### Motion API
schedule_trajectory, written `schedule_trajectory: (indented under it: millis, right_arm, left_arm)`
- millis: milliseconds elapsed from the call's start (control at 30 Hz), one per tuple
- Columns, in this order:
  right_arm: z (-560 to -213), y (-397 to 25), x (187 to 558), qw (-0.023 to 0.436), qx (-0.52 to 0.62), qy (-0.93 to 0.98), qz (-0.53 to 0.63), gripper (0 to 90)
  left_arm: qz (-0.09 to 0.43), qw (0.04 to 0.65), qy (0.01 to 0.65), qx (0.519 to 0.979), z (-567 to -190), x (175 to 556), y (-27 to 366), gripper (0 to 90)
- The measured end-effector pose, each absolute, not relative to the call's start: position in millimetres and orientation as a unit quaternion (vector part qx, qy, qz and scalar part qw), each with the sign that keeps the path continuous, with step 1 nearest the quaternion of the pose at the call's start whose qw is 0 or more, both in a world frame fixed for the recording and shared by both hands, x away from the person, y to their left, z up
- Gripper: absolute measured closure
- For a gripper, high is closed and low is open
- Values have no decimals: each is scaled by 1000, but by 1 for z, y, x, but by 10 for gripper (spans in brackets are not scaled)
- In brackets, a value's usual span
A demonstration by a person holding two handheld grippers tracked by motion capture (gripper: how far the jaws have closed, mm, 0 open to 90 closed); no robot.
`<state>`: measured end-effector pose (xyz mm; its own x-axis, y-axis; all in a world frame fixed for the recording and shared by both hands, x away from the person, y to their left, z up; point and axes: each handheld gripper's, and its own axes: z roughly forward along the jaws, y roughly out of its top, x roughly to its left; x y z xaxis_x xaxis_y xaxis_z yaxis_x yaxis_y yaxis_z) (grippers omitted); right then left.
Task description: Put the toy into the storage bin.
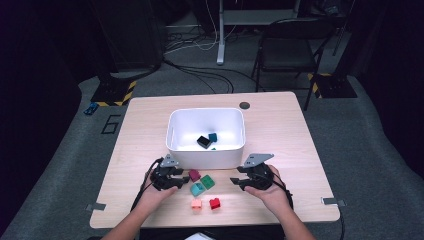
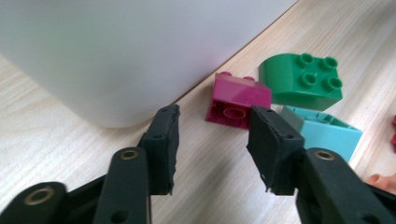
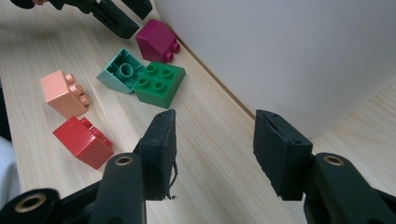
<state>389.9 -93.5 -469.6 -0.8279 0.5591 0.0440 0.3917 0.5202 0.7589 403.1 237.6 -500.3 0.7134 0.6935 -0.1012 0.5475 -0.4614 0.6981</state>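
One magenta brick [image 2: 237,100] tipped sideways, studs toward bin [image 2: 116,51].

Magenta brick [image 2: 237,99] on its side, beside white bin [image 2: 116,51]

High view: table [image 1: 280,130] brightly lit from above, room around it dim, near black at frame corners; white bin [image 1: 205,150] glares, detail soft. Gripper views: even light, soft shadows under bricks, bin wall overexposed at top, nearest jaw parts at bottom slightly blurred.
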Motion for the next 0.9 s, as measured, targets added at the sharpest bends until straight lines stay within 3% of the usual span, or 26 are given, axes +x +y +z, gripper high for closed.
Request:
schedule_trajectory:
  millis: [300, 633, 900]
  right_arm:
    - [-470, -94, 390, 104, 275, 864, 408, 494]
    - [-471, -95, 391, 104, 271, 865, 409, 494]
    - [-472, -94, 391, 102, 274, 864, 409, 494]
  left_arm:
    - [94, 359, 343, 863, -503, 401, 227, 428]
    - [91, 360, 351, 860, -506, 404, 216, 425]
    - [109, 349, 338, 867, -508, 403, 209, 577]
